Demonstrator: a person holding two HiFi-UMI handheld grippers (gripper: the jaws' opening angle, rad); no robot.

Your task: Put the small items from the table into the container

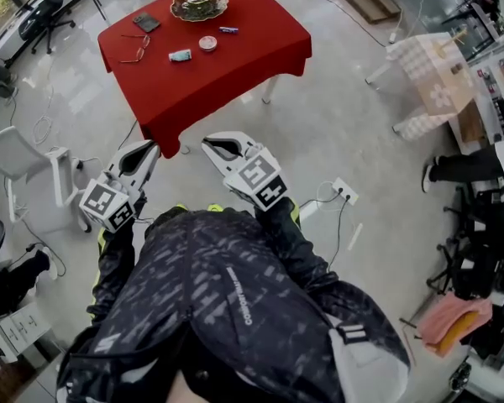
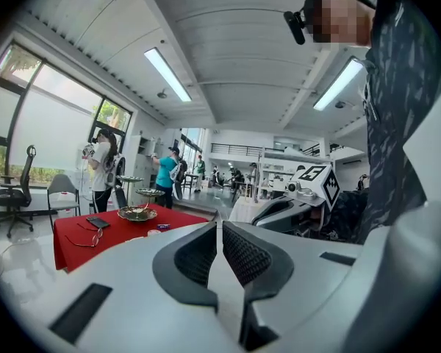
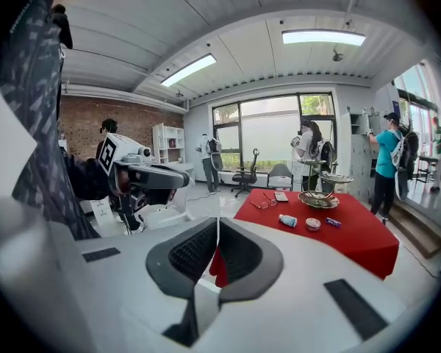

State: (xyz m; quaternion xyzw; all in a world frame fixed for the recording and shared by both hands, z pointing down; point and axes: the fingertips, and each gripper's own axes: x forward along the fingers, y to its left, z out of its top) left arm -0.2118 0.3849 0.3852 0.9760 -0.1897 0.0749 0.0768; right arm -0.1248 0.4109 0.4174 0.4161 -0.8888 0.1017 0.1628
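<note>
A table with a red cloth (image 1: 235,70) stands ahead of me, out of reach. On it lie a metal tiered dish (image 1: 199,4), glasses (image 1: 136,50), a dark phone (image 1: 146,23), a small tube (image 1: 180,55), a round tin (image 1: 207,44) and a small blue item (image 1: 228,30). Both grippers hang close to my body, short of the table's near corner. My left gripper (image 1: 153,147) (image 2: 219,225) is shut and empty. My right gripper (image 1: 207,144) (image 3: 217,223) is shut and empty too. The right gripper view shows the dish (image 3: 317,197), tube (image 3: 287,220) and tin (image 3: 313,224).
A white chair (image 1: 13,154) stands at my left and a power strip with cables (image 1: 344,191) lies on the floor at my right. A checkered table (image 1: 433,74) stands at the far right. Office chairs and other people are beyond the red table.
</note>
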